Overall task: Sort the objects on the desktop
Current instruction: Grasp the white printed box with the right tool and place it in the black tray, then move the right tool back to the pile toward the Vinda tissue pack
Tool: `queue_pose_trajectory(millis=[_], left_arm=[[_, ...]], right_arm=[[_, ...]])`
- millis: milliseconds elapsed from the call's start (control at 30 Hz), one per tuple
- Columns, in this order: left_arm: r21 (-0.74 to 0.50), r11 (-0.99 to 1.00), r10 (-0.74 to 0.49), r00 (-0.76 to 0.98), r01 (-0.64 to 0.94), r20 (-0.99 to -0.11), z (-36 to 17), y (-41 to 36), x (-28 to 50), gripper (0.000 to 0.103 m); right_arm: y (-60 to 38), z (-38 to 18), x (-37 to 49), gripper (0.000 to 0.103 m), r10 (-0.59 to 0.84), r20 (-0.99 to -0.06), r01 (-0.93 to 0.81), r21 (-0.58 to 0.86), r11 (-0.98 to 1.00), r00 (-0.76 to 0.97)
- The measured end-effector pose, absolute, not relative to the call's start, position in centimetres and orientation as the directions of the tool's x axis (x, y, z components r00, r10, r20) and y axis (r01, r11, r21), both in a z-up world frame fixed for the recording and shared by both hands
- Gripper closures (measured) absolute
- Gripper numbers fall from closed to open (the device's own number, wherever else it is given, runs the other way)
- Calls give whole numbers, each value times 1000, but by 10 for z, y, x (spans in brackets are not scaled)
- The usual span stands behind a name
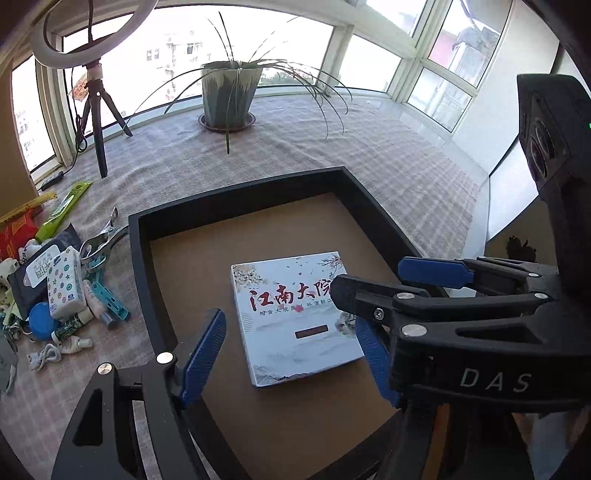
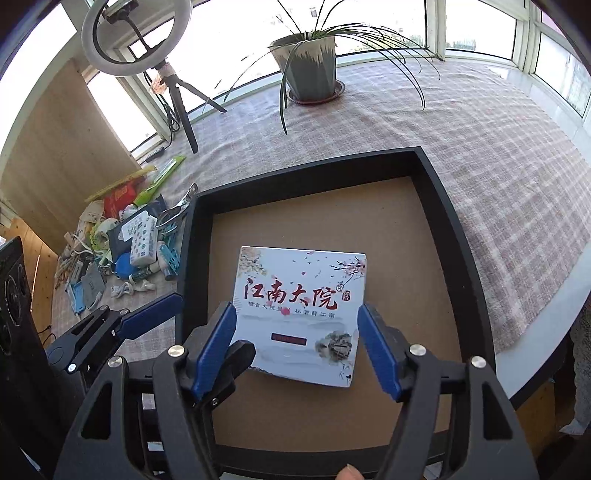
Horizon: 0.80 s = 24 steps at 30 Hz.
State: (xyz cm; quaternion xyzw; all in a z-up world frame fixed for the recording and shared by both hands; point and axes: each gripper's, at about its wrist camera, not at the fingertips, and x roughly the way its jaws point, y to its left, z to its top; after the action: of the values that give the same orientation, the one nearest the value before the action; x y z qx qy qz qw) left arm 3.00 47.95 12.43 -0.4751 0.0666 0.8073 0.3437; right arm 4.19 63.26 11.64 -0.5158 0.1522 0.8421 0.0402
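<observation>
1. Home setting, looks like a bay-window or sunroom corner: windows (image 2: 476, 26) wrap round the table.
2. Checked tablecloth (image 2: 480, 140) covers the table.
3. Potted plant (image 2: 308, 62) with long thin leaves by the glass.
4. Ring light (image 2: 136, 37) on a small tripod.
5. Pile of household bits (image 2: 122, 254) beside a black tray (image 2: 458, 236).

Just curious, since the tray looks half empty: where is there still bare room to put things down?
Inside the black tray, the brown floor is bare behind the white box, up to the far wall, and in a strip to its right. The checked cloth between tray and potted plant is also free. It is crowded left of the tray, where the pile of small items lies.
</observation>
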Motion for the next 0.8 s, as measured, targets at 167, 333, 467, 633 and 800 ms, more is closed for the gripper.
queue_pose_trajectory(millis=[167, 333, 467, 633, 800], left_arm=[[-213, -788, 468, -339, -577, -816, 123, 459, 23, 33], [-202, -834, 433, -384, -513, -815, 129, 419, 6, 33], [-182, -876, 385, -420, -447, -822, 131, 381, -14, 33], [-96, -915, 286, -462, -393, -840, 128, 331, -38, 33], [-15, -924, 203, -457, -383, -866, 117, 288, -62, 33]], right_arm=[[615, 119, 37, 35, -49, -881, -203, 162, -966, -470], [593, 128, 22, 35, -58, -872, -151, 149, -977, -486], [575, 133, 4, 36, -105, -871, -104, 175, -979, -479], [540, 142, -24, 36, -182, -868, -6, 208, -978, -463], [495, 146, -60, 36, -220, -877, 104, 194, -976, -428]])
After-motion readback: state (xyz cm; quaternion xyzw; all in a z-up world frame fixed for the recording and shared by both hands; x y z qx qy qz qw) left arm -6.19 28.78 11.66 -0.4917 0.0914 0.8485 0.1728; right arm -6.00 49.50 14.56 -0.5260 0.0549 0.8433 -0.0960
